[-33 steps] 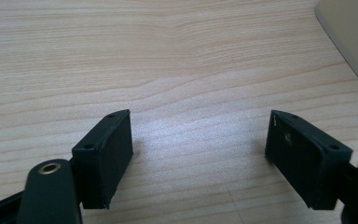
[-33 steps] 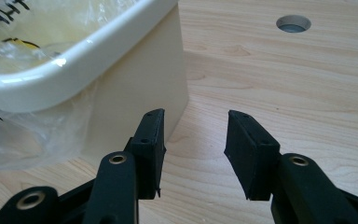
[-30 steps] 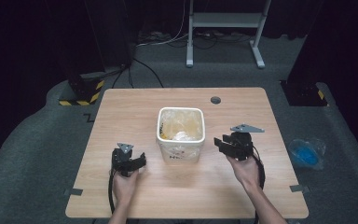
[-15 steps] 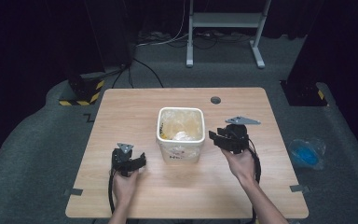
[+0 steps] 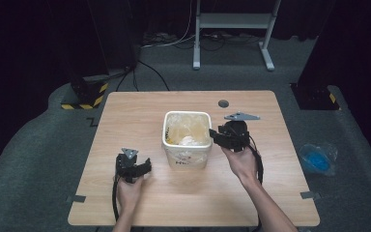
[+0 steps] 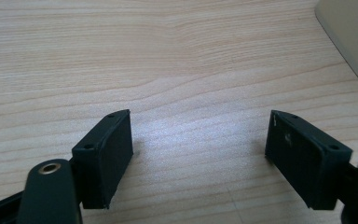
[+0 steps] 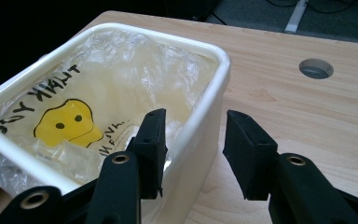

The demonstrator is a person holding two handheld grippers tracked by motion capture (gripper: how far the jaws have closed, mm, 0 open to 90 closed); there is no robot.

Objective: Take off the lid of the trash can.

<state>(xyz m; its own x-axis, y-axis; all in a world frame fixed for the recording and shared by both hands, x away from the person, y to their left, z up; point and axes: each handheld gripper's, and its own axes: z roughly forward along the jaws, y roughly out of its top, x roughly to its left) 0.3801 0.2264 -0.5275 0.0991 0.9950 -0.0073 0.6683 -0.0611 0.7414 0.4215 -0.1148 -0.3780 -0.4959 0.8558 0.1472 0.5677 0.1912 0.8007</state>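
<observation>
Table (image 5: 140, 116) carries white bin (image 5: 187, 159) at centre, plastic liner bag (image 7: 121, 79) inside. Your right tool (image 7: 193, 144) half open, straddling bin's near wall, one jaw inside, nothing pinched yet. Close too shallow and you snag just bag, or tip bin. Left tool (image 6: 198, 154) wide, empty, parked beside bin, so no bracing.

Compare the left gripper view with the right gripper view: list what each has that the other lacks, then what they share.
Left gripper view alone: the left tool, jaws wide apart over bare wood, nothing between them.

Right gripper view alone: the right tool straddling the bin's rim, one jaw inside; the clear plastic bag with a yellow smiley lining the bin; the round cable hole.

Both: the wooden table and the white bin, just a wall in the left gripper view.
</observation>
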